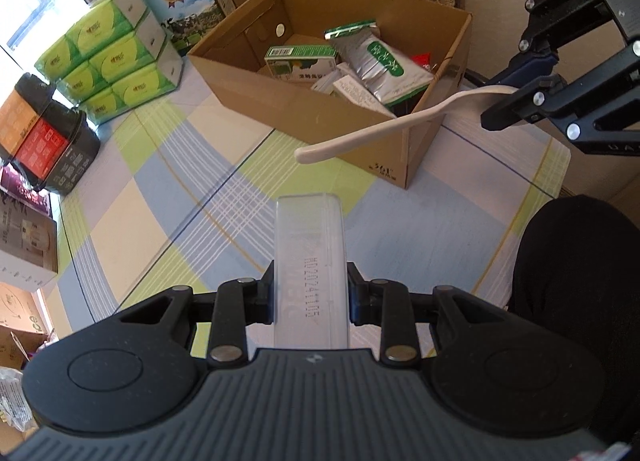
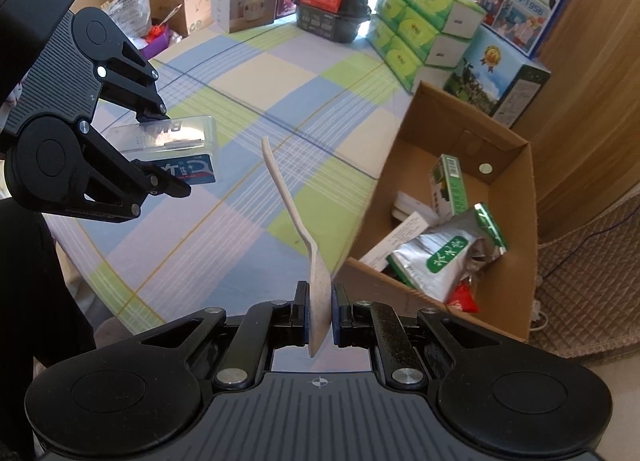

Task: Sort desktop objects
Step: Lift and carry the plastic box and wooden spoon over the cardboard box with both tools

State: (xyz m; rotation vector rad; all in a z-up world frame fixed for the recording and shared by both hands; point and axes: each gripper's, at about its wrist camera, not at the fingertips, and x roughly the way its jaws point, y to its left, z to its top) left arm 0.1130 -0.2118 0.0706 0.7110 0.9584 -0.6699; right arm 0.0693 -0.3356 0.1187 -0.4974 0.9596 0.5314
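While the left gripper (image 1: 311,293) holds a clear case (image 1: 310,261) tight in its jaws above the checked surface (image 1: 160,197), the right gripper (image 2: 320,315) pinches a spoon (image 2: 298,221) just beside the open box (image 2: 516,221).

Clear glossy plastic box (image 1: 310,261), smooth. Spoon (image 1: 372,127) is matt cream plastic w/ fine specks. Cardboard box (image 1: 320,117) is plain brown paper board, matt. Foil bag (image 2: 440,257) inside is shiny, crinkled. Desk (image 1: 180,197) has checked cloth cover, soft-looking.
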